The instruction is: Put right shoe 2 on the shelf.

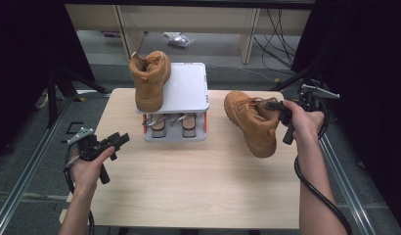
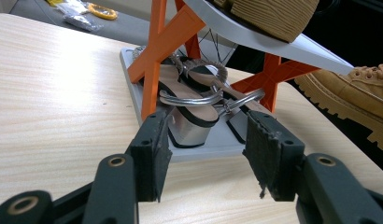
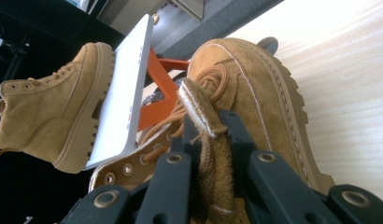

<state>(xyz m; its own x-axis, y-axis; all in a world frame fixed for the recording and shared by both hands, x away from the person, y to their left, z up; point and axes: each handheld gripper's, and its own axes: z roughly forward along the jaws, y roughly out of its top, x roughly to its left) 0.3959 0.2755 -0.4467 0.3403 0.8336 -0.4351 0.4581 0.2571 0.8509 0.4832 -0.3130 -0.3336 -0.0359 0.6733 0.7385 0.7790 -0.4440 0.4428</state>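
A tan suede boot (image 1: 252,122) is at the table's right, and my right gripper (image 1: 280,110) is shut on its ankle collar; in the right gripper view the pads (image 3: 236,135) pinch the collar and tongue (image 3: 206,140). A matching boot (image 1: 150,79) stands on the top shelf of a small white rack (image 1: 189,90) with orange struts. Silver-strapped sandals (image 2: 192,109) lie on the rack's lower shelf. My left gripper (image 1: 119,142) rests at the table's left edge, open and holding nothing, its jaws pointing toward the sandals (image 1: 174,125).
The light wooden table (image 1: 198,186) has bare surface in front of the rack. Black curtains flank both sides. A metal rail (image 1: 22,181) runs along the floor at left, and desk legs and cables stand behind the table.
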